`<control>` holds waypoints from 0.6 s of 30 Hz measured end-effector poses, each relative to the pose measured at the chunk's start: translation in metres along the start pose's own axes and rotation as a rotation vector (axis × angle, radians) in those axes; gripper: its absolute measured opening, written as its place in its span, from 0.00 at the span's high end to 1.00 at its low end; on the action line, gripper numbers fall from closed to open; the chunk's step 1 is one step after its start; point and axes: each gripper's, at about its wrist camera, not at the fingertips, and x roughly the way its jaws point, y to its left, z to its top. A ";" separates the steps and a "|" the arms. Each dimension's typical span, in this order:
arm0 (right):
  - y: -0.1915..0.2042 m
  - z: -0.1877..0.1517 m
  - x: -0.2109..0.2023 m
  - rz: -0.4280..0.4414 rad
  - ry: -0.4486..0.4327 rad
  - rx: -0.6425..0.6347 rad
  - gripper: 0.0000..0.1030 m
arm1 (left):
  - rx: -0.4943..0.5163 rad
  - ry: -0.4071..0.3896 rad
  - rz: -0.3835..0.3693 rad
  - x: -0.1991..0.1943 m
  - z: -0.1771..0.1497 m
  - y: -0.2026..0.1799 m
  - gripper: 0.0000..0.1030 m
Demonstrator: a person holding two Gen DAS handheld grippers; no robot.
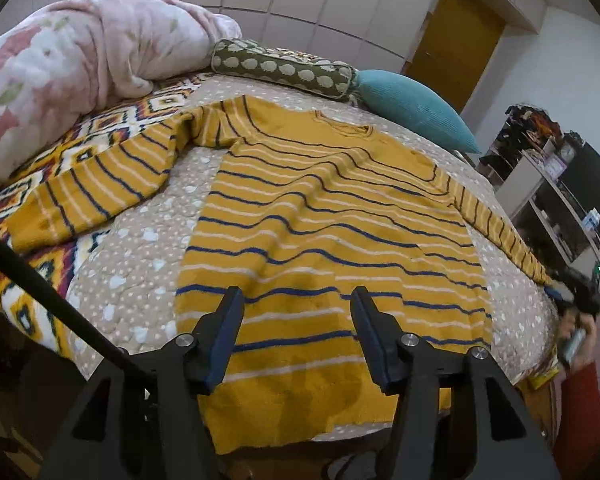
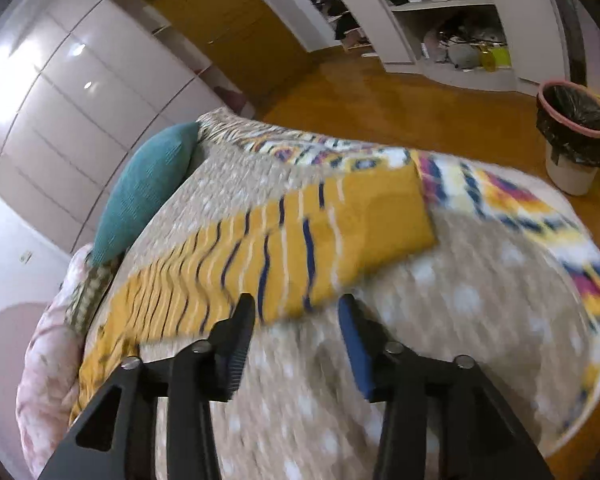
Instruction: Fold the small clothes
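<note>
A mustard-yellow sweater (image 1: 320, 220) with navy and white stripes lies spread flat on a beige dotted quilt (image 1: 140, 264), both sleeves stretched out sideways. My left gripper (image 1: 298, 296) hovers over the sweater's lower hem area, jaws apart, nothing between the pads. The right wrist view, blurred by motion, shows the sweater's right sleeve (image 2: 320, 240) lying flat on the quilt (image 2: 460, 340). My right gripper (image 2: 296, 304) stands open just in front of the sleeve's near edge, holding nothing.
A pink floral blanket (image 1: 60, 68), an olive bolster (image 1: 284, 68) and a teal cushion (image 1: 416, 112) lie at the head of the bed. A patterned blanket (image 1: 28, 200) lies under the quilt. A bin (image 2: 576, 136) stands on the wooden floor by white shelves (image 2: 440, 32).
</note>
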 end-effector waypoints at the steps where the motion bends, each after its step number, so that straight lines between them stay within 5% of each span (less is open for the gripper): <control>1: 0.001 0.007 0.006 -0.025 -0.003 0.011 0.53 | -0.002 -0.002 0.000 0.000 0.001 0.000 0.47; 2: 0.000 0.017 0.013 -0.047 -0.004 0.027 0.54 | -0.008 -0.004 -0.003 0.000 0.001 0.001 0.47; 4: -0.003 0.032 0.022 -0.060 0.010 0.062 0.91 | -0.025 -0.008 -0.009 -0.002 0.003 0.006 0.47; 5: -0.005 0.042 0.022 -0.066 0.007 0.077 0.94 | -0.029 -0.011 -0.011 -0.003 0.003 0.007 0.47; 12: 0.040 0.100 -0.011 -0.175 -0.156 -0.002 0.95 | -0.072 -0.050 -0.007 -0.017 0.006 0.032 0.47; 15: 0.098 0.102 -0.011 -0.240 -0.192 -0.160 0.95 | -0.100 -0.072 -0.014 -0.024 0.007 0.044 0.45; 18: 0.172 0.079 -0.009 -0.170 -0.178 -0.326 0.95 | -0.117 -0.094 -0.013 -0.029 0.006 0.053 0.42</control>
